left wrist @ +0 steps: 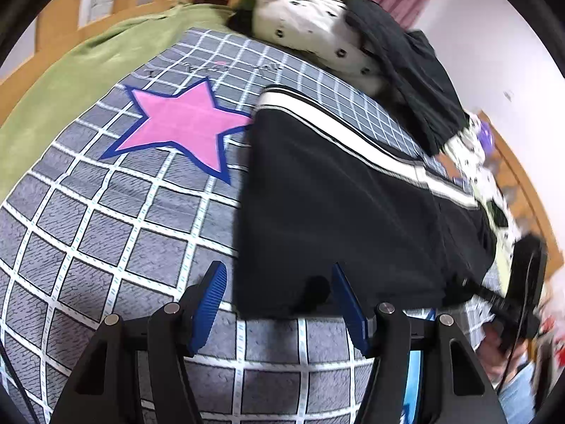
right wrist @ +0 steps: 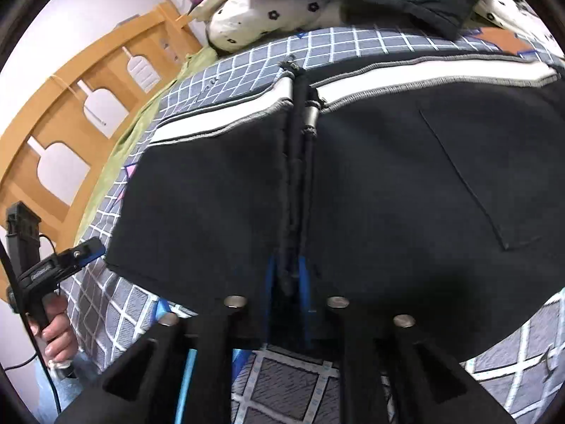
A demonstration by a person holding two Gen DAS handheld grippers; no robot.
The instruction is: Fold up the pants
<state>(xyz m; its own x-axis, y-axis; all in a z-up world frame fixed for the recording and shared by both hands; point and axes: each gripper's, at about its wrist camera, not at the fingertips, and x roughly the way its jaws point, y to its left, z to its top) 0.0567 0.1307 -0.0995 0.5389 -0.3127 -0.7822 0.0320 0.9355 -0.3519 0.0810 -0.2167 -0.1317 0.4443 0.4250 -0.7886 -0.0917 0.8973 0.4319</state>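
We find the right gripper (right wrist: 287, 279) clamped on the near edge of the black pants (right wrist: 388, 183), white-striped and flat on the checked bedcover (left wrist: 106, 229). The left gripper (left wrist: 279, 289) hovers, jaws apart, tilted down over the pants' left corner.

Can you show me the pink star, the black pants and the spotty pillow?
pink star (left wrist: 180, 123): left wrist view, its middle.
black pants (left wrist: 335, 212): left wrist view, plain black cloth.
spotty pillow (right wrist: 261, 17): right wrist view, its white front.

White wall (right wrist: 88, 10), wooden bed rail (right wrist: 70, 70), grid bedsheet (left wrist: 106, 229)
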